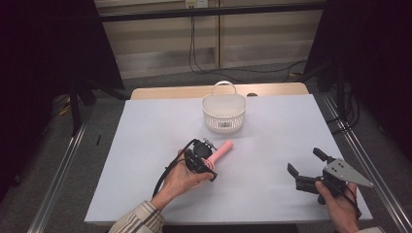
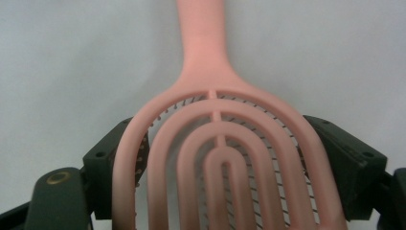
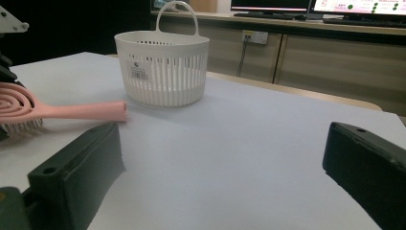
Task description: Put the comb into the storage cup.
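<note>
A pink hairbrush (image 1: 224, 148) with a vented, looped head lies near the middle of the white table, its handle pointing toward the basket. My left gripper (image 1: 207, 149) is shut on the brush head; in the left gripper view the black jaws press both sides of the hairbrush's head (image 2: 220, 143), bristles facing down. The hairbrush's handle (image 3: 76, 111) reaches toward a white slotted basket (image 1: 223, 114) with a loop handle. My right gripper (image 1: 304, 160) stands open at the front right, nothing between its fingers (image 3: 72, 172).
The white basket (image 3: 163, 72) stands at the back middle of the table (image 1: 272, 126). A wooden strip runs along the far edge. Metal rails flank both sides, and cables lie on the floor beyond.
</note>
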`<state>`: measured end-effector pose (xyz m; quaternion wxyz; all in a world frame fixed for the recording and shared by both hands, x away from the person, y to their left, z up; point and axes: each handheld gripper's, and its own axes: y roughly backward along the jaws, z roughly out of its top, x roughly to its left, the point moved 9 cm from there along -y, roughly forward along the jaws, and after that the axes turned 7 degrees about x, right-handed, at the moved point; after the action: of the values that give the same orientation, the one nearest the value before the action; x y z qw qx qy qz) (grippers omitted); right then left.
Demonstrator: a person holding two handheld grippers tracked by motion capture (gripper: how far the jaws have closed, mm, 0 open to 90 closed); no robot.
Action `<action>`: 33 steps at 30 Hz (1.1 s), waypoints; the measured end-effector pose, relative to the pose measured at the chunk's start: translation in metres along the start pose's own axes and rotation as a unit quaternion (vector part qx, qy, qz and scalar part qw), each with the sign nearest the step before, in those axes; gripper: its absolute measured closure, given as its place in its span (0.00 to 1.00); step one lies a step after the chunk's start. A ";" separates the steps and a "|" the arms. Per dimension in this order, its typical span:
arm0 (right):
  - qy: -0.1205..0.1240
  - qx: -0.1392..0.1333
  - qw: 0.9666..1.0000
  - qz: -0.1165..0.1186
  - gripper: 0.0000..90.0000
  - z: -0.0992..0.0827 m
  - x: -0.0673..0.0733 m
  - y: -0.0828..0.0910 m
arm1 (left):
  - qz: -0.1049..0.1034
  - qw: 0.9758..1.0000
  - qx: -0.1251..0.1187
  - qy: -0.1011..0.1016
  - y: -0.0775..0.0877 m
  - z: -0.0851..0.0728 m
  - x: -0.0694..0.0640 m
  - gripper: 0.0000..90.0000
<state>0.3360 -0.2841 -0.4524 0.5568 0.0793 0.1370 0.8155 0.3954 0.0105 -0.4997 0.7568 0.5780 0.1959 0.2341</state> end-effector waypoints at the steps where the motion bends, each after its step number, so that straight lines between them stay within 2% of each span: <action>1: -0.001 0.000 1.000 0.000 0.00 0.000 0.000 0.000 | -0.004 1.000 -0.003 0.000 0.000 0.000 0.000 0.21; 2: 0.000 0.001 1.000 0.000 0.00 0.000 0.000 0.000 | 0.001 1.000 0.001 0.000 0.000 0.000 0.000 0.21; 6: -0.002 0.000 1.000 -0.001 0.00 0.000 0.000 0.000 | -0.001 1.000 0.015 0.000 -0.007 -0.003 0.000 0.21; 11: 0.000 0.001 1.000 0.000 0.00 0.000 0.000 0.000 | -0.013 0.999 0.035 0.005 -0.011 -0.006 0.000 0.21; 13: 0.000 0.001 1.000 0.000 0.00 0.000 0.000 0.000 | -0.010 0.999 0.029 0.012 -0.010 -0.005 0.002 0.21; 15: 0.000 0.000 1.000 0.000 0.00 0.000 0.000 0.000 | -0.019 0.999 0.038 0.002 -0.012 -0.007 0.001 0.20; 17: 0.000 0.001 1.000 -0.001 0.00 0.000 0.000 0.000 | -0.020 0.999 0.036 0.009 -0.012 -0.006 0.001 0.20; 19: 0.000 0.001 1.000 0.000 0.00 0.000 0.000 0.000 | -0.020 0.999 0.039 0.005 -0.012 -0.006 0.001 0.19; 21: 0.000 0.000 1.000 0.000 0.00 0.000 0.000 0.000 | -0.018 0.999 0.050 0.009 -0.012 -0.008 0.001 0.16; 23: 0.000 0.001 1.000 0.000 0.00 0.000 0.000 0.000 | 0.000 0.998 0.056 0.018 -0.014 -0.010 0.005 0.08; 24: 0.000 0.001 1.000 -0.001 0.00 0.000 0.000 0.000 | -0.002 0.998 0.056 0.019 -0.014 -0.010 0.006 0.08; 30: 0.000 0.001 1.000 0.000 0.00 0.000 0.000 0.000 | 0.010 0.998 0.061 0.014 -0.015 -0.011 0.005 0.08; 33: -0.001 0.001 1.000 0.001 0.00 0.000 0.000 0.000 | 0.001 0.998 0.061 0.013 -0.013 -0.011 0.003 0.14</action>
<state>0.3359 -0.2838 -0.4526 0.5564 0.0803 0.1370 0.8156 0.3937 0.0179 -0.5153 0.7173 0.6203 0.2188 0.2298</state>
